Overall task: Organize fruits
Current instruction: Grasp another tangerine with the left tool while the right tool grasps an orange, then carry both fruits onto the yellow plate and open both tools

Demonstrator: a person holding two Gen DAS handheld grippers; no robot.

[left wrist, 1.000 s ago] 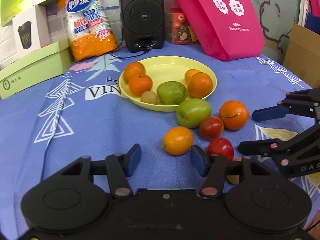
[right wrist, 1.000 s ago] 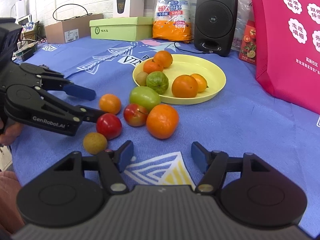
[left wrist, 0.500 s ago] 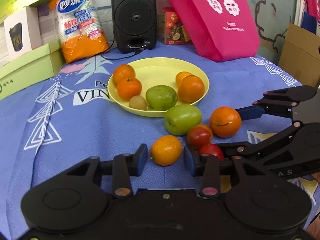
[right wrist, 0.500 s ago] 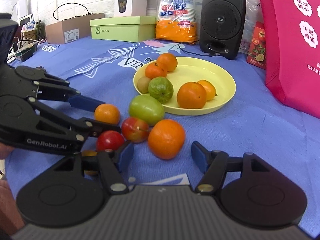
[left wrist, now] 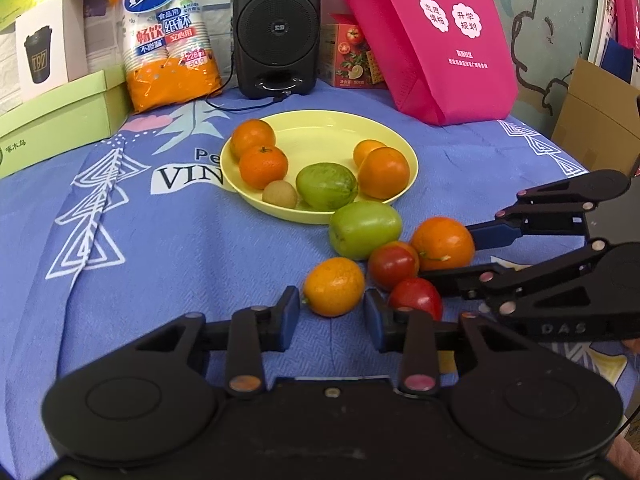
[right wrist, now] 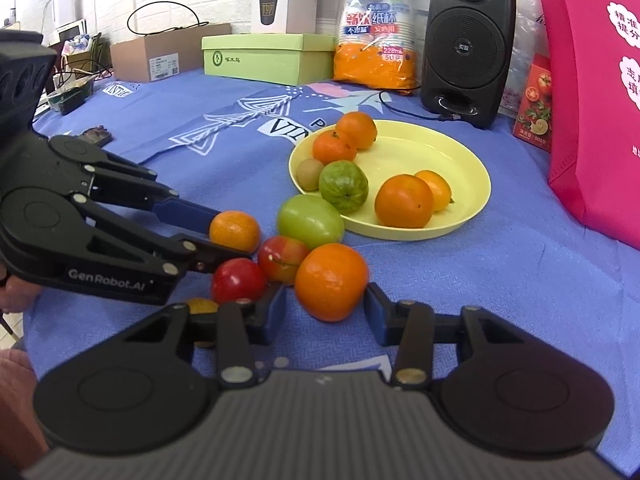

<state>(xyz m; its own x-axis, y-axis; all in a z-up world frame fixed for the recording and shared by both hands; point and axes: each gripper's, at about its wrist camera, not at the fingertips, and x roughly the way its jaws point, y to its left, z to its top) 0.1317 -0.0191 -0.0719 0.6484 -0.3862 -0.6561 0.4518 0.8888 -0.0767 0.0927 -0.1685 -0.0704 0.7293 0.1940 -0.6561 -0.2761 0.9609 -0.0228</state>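
You held your left gripper (left wrist: 332, 316) with its jaws spread, one blue finger either side of the small orange (left wrist: 334, 286) that lay on the blue cloth (left wrist: 168, 248) just short of the yellow plate (left wrist: 320, 140); neither finger was pressing it. You held your right gripper (right wrist: 324, 314) spread as well, its fingers flanking the large orange (right wrist: 331, 281), which sat on the cloth on your side of the plate; whether the pads touched the peel could not be told.

Between the plate and your grippers lay the loose fruit in a tight cluster: the green fruit (left wrist: 365, 229) resting against the plate's near rim, a red-and-orange tomato (left wrist: 393, 265) just beside it, a red tomato (left wrist: 416, 298) next, farthest of these from the plate. A small yellowish fruit (right wrist: 200, 306) lay mostly hidden behind your right gripper's finger, farther from the plate than the red tomato.

On the plate sat two oranges (left wrist: 258, 152) at its left side, a kiwi-like fruit (left wrist: 280, 194) and a green striped fruit (left wrist: 326, 186) at the near rim, and two more oranges (left wrist: 382, 170) at the right.

Beyond the plate stood a black speaker (left wrist: 276, 28), a bag of paper cups (left wrist: 168, 40) and a pink bag (left wrist: 432, 40)
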